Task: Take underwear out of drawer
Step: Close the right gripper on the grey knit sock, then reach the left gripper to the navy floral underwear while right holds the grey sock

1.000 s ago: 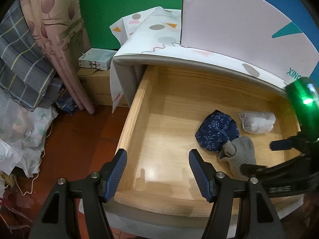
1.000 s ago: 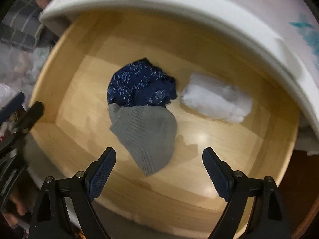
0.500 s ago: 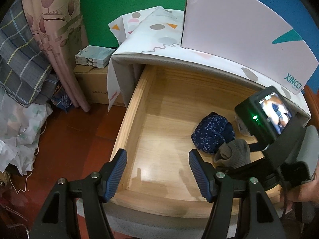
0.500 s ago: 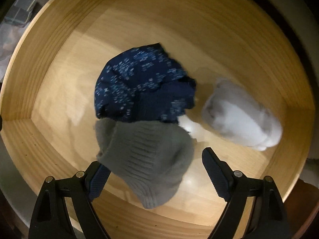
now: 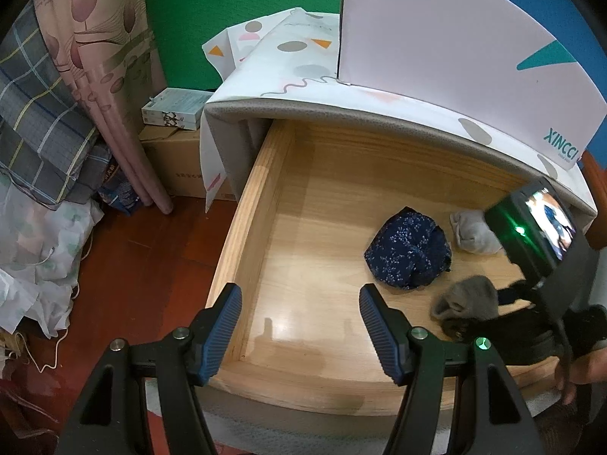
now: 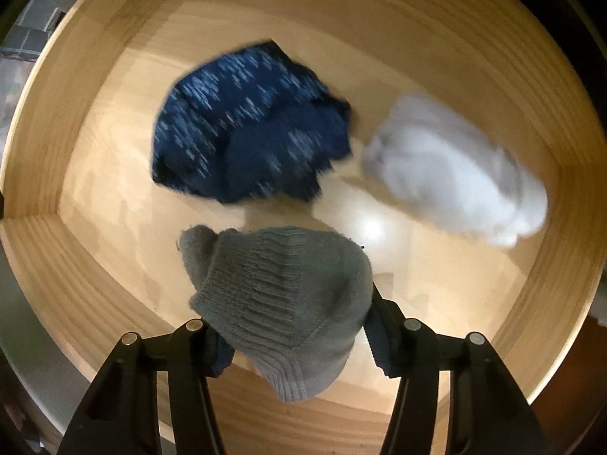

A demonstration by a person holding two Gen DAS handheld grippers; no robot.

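Observation:
An open wooden drawer (image 5: 250, 227) holds three rolled garments. A grey knit piece (image 6: 280, 303) sits between the fingers of my right gripper (image 6: 299, 337), which is shut on it just above the drawer floor; it also shows in the left wrist view (image 5: 468, 297). A navy patterned bundle (image 6: 246, 125) (image 5: 408, 252) lies behind it. A white bundle (image 6: 455, 167) (image 5: 472, 233) lies to the right. My left gripper (image 5: 299, 330) is open and empty over the drawer's front left corner.
A white patterned cloth covers the cabinet top (image 5: 303, 60), with a white board (image 5: 455, 38) standing on it. A cardboard box (image 5: 174, 163), curtain (image 5: 102, 60) and piled fabric (image 5: 41, 121) stand left of the drawer on the red floor (image 5: 151, 265).
My right gripper moved down into the drawer and closed on the grey knit piece. The left gripper stayed open and nearly still.

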